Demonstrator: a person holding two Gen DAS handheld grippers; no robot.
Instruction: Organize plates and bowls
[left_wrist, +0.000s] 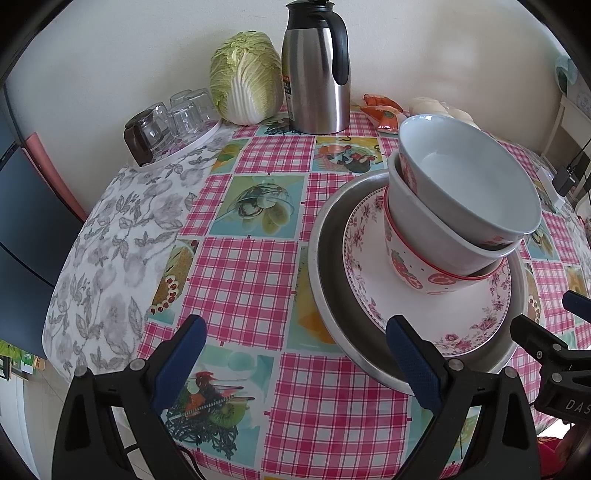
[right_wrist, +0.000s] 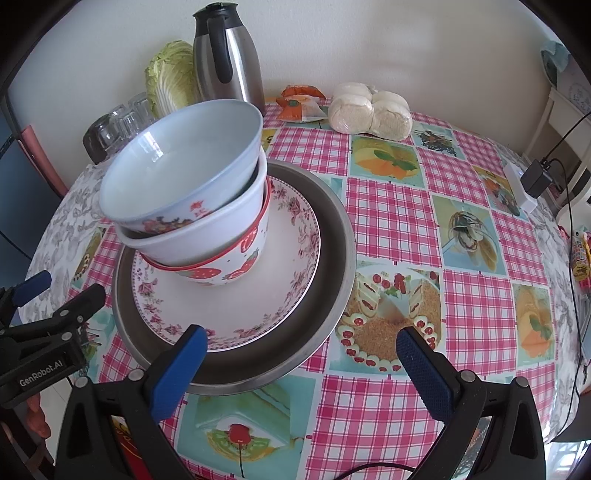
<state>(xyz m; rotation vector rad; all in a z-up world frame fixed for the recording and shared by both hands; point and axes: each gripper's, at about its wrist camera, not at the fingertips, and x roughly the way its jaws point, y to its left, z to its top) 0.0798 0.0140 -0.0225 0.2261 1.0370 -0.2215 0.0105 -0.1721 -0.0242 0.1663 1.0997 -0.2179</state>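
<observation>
Steel basin (right_wrist: 332, 236) is holding the floral plate (right_wrist: 288, 295) and three nested bowls (right_wrist: 192, 206) mid-table; stacking is looking finished. Left gripper (left_wrist: 295, 354) and right gripper (right_wrist: 299, 362) are hovering near, both spread wide, empty.

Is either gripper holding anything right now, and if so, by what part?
Nothing is held. The left gripper and right gripper are both open and empty, near the metal basin with the stacked bowls.

Both wrist cameras are looking forward and down along spread fingers, close over the table, sharing the stacked bowls (left_wrist: 461, 206) (right_wrist: 184, 192): right of the left gripper (left_wrist: 295, 354), left of the right gripper (right_wrist: 303, 354).
</observation>
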